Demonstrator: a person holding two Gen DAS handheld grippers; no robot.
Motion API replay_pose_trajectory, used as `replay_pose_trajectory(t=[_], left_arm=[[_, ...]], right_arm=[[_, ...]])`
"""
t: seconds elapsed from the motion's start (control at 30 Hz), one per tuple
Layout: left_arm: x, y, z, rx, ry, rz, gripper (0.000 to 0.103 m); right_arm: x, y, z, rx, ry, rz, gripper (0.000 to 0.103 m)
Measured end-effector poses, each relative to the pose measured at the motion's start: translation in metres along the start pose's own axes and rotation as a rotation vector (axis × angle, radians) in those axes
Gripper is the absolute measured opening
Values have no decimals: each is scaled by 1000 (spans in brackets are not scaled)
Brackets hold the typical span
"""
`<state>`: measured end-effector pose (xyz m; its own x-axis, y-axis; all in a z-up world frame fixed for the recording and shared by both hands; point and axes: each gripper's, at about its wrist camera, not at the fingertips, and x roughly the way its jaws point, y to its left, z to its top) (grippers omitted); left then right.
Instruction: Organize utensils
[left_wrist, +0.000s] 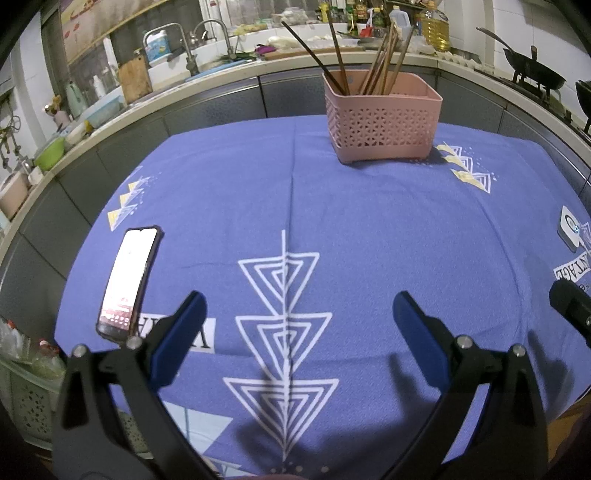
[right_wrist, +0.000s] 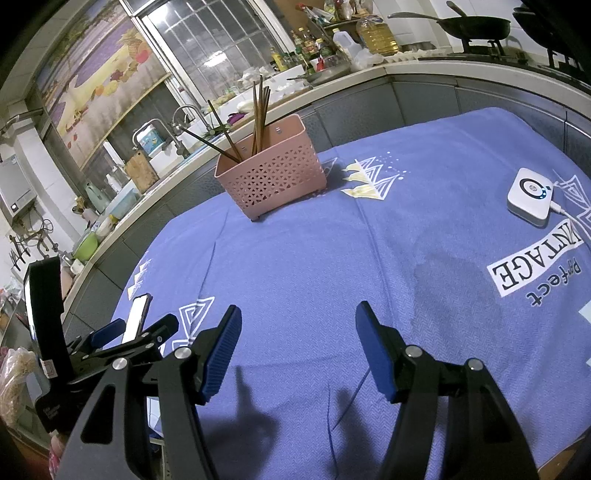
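A pink perforated basket (left_wrist: 382, 122) stands at the far side of the blue tablecloth (left_wrist: 369, 229) and holds several brown chopsticks (left_wrist: 380, 62) upright. It also shows in the right wrist view (right_wrist: 271, 173), with the chopsticks (right_wrist: 258, 118) leaning in it. My left gripper (left_wrist: 299, 306) is open and empty, low over the near middle of the cloth. My right gripper (right_wrist: 299, 321) is open and empty over the near part of the cloth. The left gripper's body (right_wrist: 110, 343) shows at the left of the right wrist view.
A lit phone (left_wrist: 127, 280) lies on the cloth at the left. A white device with a cable (right_wrist: 530, 195) lies at the right. A kitchen counter with a sink, bottles and woks (left_wrist: 532, 70) runs behind the table.
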<state>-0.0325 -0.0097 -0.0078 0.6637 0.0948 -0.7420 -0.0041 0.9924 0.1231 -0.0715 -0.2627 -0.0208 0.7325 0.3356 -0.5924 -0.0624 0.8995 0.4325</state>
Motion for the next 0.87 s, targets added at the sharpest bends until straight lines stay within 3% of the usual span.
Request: replay_pose_trajectory(t=[0.33,0.67,0.87], left_arm=[[0,0,0,-3,-4,3,97],[-11,0,2,17,-62,-5,97],[-8,2,3,12,-42,-17,97]], right_arm=[[0,0,0,1,1,1,65],[0,5,-6,-6,-7,13,65],[-1,5,-9,18,-12,7,68]])
